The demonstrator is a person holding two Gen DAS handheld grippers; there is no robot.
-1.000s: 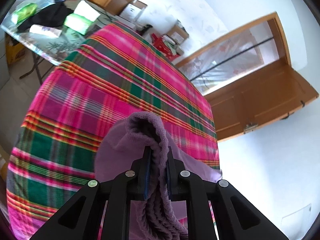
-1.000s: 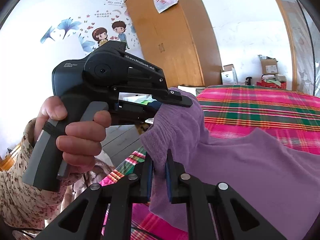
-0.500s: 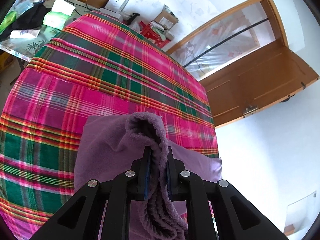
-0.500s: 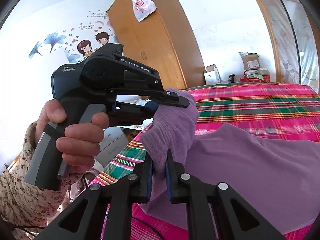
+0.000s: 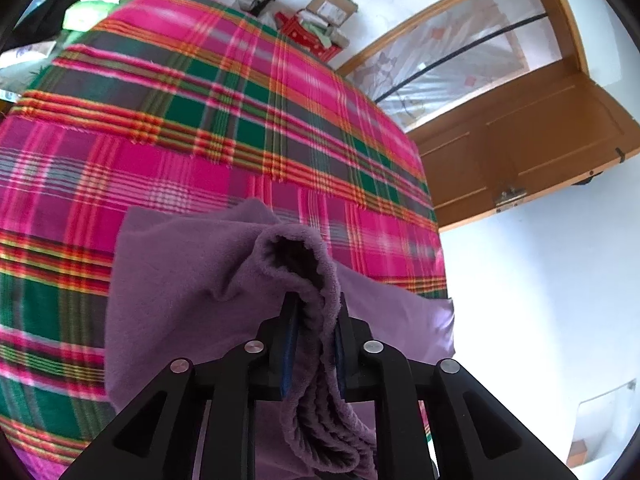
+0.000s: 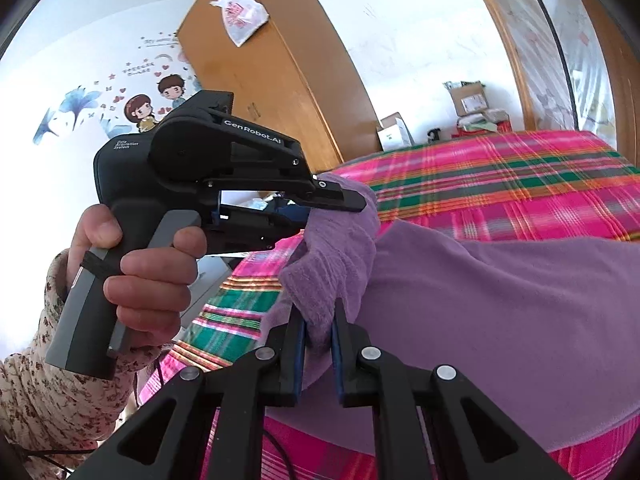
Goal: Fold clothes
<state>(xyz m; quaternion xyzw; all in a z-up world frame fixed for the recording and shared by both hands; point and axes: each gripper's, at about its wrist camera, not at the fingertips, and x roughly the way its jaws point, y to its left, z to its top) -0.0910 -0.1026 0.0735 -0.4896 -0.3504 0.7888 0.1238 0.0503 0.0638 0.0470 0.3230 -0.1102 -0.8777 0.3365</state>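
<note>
**Both grippers pinched on one bunched edge of the purple fleece**

You had the purple fleece garment lying partly on the plaid bedspread, its body spread toward 3 o'clock in the right wrist view and its near edge lifted clear of the bed. Your left gripper was clamped on a gathered ridge of that edge, several layers stacked between the pads and a ruffled tail hanging down at 6 o'clock. Your right gripper was likewise closed on fleece, just beside the left one; in its view the left gripper's tips showed at 11 o'clock, buried in the same bunch, with your left hand squeezing the trigger.

By the look of it, the cloth was light, thick and very soft: it drooped and rumpled rather than holding a line, and the nap probably gave good friction, so slipping seemed unlikely. Being limp, it would sag between two holds set close together. I'd judge corners or a hem, taken well apart, the better places to grip than a wad of layers.

Readable writing: "GenRobot.AI" in white on the left gripper's housing, with a small label beginning "Data" at its rear, the rest too small to read. The wall stickers at 10 o'clock carried script I could not make out.
</note>
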